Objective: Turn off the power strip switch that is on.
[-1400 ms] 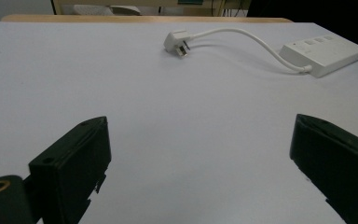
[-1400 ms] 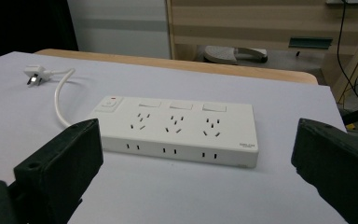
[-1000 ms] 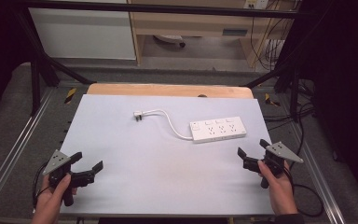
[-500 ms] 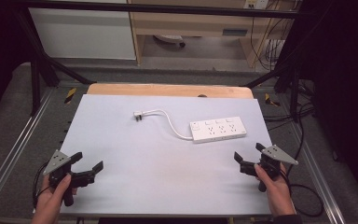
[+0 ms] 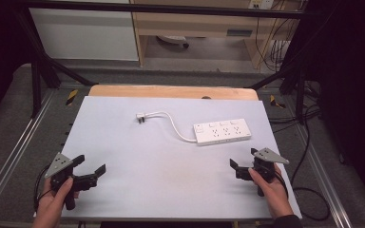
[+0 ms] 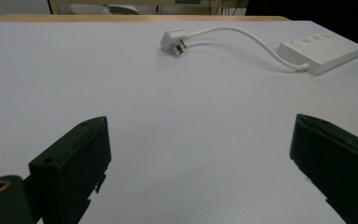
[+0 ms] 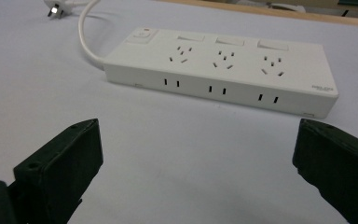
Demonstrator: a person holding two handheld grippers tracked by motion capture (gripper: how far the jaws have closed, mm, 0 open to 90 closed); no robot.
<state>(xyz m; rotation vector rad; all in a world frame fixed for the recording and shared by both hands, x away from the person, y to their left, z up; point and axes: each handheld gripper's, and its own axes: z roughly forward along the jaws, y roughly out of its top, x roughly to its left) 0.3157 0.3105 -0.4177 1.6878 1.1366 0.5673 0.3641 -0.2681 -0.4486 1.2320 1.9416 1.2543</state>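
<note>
So the desk (image 5: 123,142) is basically one big pale sheet with a wooden edge at the far side, and the one item lying on it is a white power strip (image 5: 222,131), sitting toward the far right with its three socket groups facing up and a switch at its left end. Its white cord (image 5: 173,124) loops off to the left and ends in a plug (image 5: 141,117) lying loose on the desk, well apart from the strip, nothing plugged into anything. The right gripper (image 5: 244,163) sits near the strip, just on the near side of it, jaws spread wide with nothing between them, and the right gripper view looks straight at the strip's long side. The left gripper (image 5: 89,167) hangs at the near left corner, well apart from both plug and strip, jaws also wide and empty, with the plug in sight way out ahead of it in the left gripper view. My read: this is the approach step, nothing grabbed yet. I'd guess the next move calls for the right gripper to ease forward and close on the strip to pin it, while the left one has to travel a good way across to pick up the plug by its body, not the prongs.
</note>
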